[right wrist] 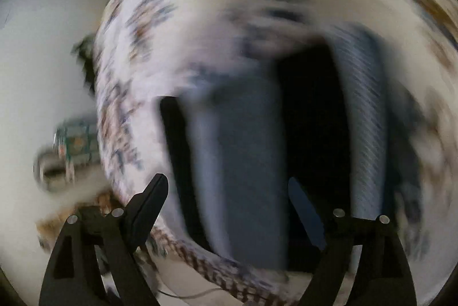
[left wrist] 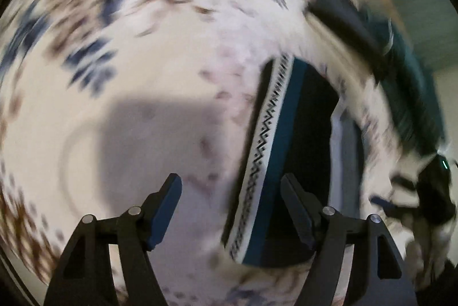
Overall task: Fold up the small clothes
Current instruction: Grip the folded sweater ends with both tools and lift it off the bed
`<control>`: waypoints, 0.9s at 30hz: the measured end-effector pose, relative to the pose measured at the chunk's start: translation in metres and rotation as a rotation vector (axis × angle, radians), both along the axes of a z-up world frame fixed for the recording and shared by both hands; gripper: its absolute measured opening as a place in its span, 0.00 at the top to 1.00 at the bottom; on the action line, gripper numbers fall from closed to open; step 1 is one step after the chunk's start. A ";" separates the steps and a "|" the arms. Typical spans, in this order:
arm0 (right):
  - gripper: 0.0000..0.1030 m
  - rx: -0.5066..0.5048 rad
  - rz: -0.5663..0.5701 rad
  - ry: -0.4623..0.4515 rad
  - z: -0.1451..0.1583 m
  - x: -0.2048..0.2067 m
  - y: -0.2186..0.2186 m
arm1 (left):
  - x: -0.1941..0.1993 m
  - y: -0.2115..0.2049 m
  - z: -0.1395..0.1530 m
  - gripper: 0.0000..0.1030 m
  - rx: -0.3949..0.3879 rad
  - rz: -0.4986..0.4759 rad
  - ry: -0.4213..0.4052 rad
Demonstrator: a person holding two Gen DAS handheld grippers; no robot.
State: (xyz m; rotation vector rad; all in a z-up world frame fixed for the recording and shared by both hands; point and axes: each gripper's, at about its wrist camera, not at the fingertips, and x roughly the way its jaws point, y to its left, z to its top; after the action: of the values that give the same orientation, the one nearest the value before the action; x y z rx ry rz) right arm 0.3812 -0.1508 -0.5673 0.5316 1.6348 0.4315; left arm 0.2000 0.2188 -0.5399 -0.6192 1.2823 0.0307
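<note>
Both tools, left (left wrist: pixel 230 216) and right (right wrist: pixel 229 217), gape empty; heavy blur risks misgrabbing garment (left wrist: pixel 286 163) off cloth (left wrist: pixel 171 54).

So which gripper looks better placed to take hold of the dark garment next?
Probably the left gripper: its open jaws hang right by the dark garment's patterned band. The right gripper is open too, but its view is too blurred to judge.

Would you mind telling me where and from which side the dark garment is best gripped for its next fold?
I'd grip the dark garment at its zigzag-patterned band, coming from above on that side. The band is a long, straight, firm-looking edge lying exposed on the patterned cloth, right ahead of the open left gripper.
</note>
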 end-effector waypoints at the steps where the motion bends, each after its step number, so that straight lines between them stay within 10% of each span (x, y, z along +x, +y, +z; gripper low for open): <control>1: 0.15 -0.005 -0.066 0.013 -0.008 -0.024 -0.026 | 0.009 -0.009 -0.001 0.32 0.035 -0.050 0.010; 10: 0.10 0.196 -0.466 0.152 -0.103 -0.152 -0.098 | 0.039 -0.063 -0.011 0.32 0.172 -0.259 0.077; 27: 0.00 0.375 -0.708 0.107 -0.145 -0.163 -0.073 | 0.063 -0.068 -0.026 0.32 0.140 -0.313 0.099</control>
State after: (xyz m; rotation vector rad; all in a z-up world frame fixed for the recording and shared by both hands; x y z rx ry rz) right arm 0.2187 -0.2236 -0.7122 1.3750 1.3529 0.1740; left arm 0.2630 0.1512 -0.5654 -0.2952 1.4476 -0.1082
